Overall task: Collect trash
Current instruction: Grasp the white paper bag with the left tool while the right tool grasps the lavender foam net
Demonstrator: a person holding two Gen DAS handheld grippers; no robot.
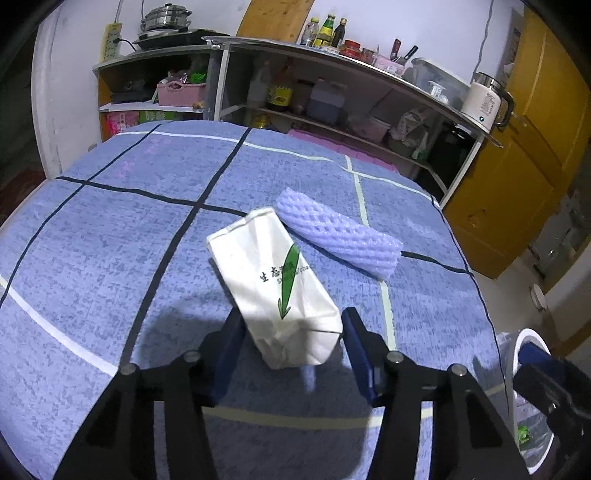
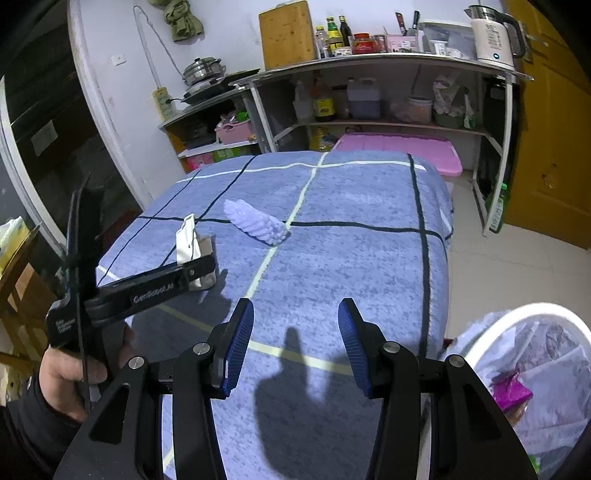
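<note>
A white paper bag with a green leaf print [image 1: 275, 284] lies on the blue checked tablecloth [image 1: 110, 240]. My left gripper [image 1: 293, 328] is open, its blue pads on either side of the bag's near end. A lilac foam fruit net [image 1: 338, 236] lies just behind the bag. In the right wrist view the bag [image 2: 190, 247] and the net [image 2: 258, 221] lie at mid-left, with the left gripper [image 2: 201, 267] at the bag. My right gripper [image 2: 295, 332] is open and empty above the near part of the cloth. A white-rimmed bin with a plastic liner [image 2: 535, 369] holds trash at the lower right.
The bin also shows at the right edge of the left wrist view [image 1: 524, 406]. Metal shelves with bottles, a kettle [image 2: 493, 33] and pots stand behind the table. A pink storage box [image 2: 399, 147] sits at the far edge. A yellow door [image 2: 546, 129] is on the right.
</note>
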